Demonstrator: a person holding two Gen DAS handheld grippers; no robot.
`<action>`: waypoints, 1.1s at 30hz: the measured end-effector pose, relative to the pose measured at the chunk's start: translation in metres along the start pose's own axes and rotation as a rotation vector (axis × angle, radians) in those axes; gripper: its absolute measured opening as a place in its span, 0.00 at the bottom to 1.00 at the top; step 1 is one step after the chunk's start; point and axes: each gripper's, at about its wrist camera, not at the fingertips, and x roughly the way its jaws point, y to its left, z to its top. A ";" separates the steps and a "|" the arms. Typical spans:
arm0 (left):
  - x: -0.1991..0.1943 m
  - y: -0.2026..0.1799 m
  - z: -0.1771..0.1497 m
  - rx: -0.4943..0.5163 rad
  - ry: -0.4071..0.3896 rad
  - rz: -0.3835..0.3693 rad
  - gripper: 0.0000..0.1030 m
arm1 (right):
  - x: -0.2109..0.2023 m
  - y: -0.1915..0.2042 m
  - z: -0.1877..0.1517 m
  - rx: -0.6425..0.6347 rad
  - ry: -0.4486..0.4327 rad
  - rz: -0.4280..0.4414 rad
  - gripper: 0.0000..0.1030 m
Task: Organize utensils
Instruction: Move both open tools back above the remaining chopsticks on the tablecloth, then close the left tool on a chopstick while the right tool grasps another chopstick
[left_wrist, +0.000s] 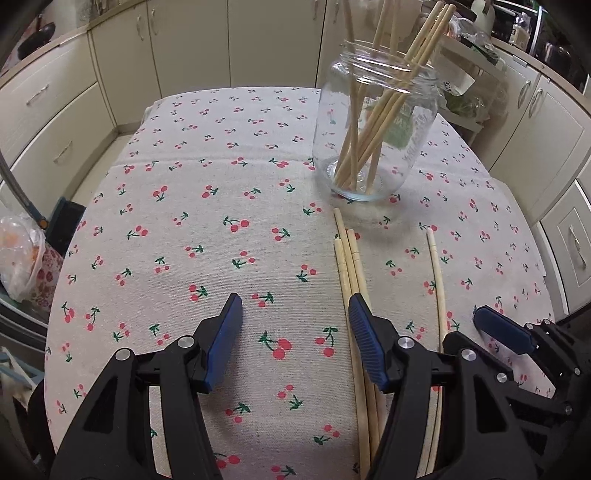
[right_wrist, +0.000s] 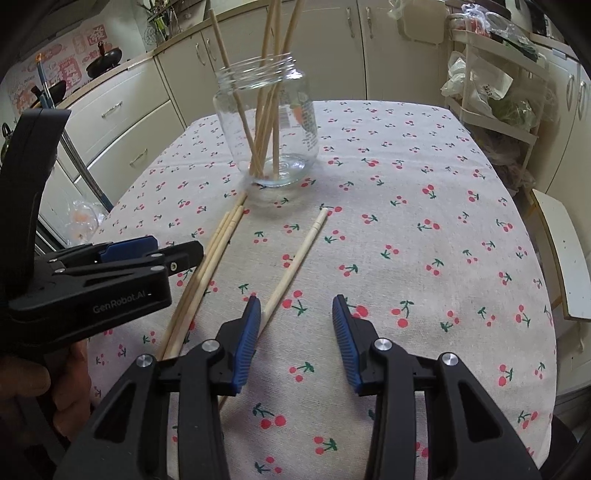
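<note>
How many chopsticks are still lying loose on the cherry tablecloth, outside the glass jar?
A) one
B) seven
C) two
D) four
D: three chopsticks lie bunched side by side and a single chopstick lies apart to their right, all flat on the tablecloth in front of the glass jar.

A table covered with a beige cloth printed with red cherries (left_wrist: 207, 206) fills the middle of a kitchen. Cream cabinets (left_wrist: 192, 44) with metal handles run along the far wall and both sides, under a pale countertop. On the right stands a cream shelf rack (right_wrist: 495, 96) stuffed with plastic bags. Pink and white stickers (right_wrist: 70, 62) decorate the wall at left. Light is soft and even.
</note>
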 end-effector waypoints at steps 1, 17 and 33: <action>-0.002 -0.001 0.000 -0.007 -0.004 -0.004 0.55 | 0.000 -0.002 0.000 0.006 -0.002 0.004 0.39; 0.011 -0.003 0.010 0.046 0.002 0.067 0.53 | -0.002 -0.010 0.000 0.044 -0.018 0.032 0.39; 0.015 -0.009 0.019 0.447 -0.048 -0.131 0.14 | 0.024 -0.011 0.038 -0.079 0.046 -0.011 0.39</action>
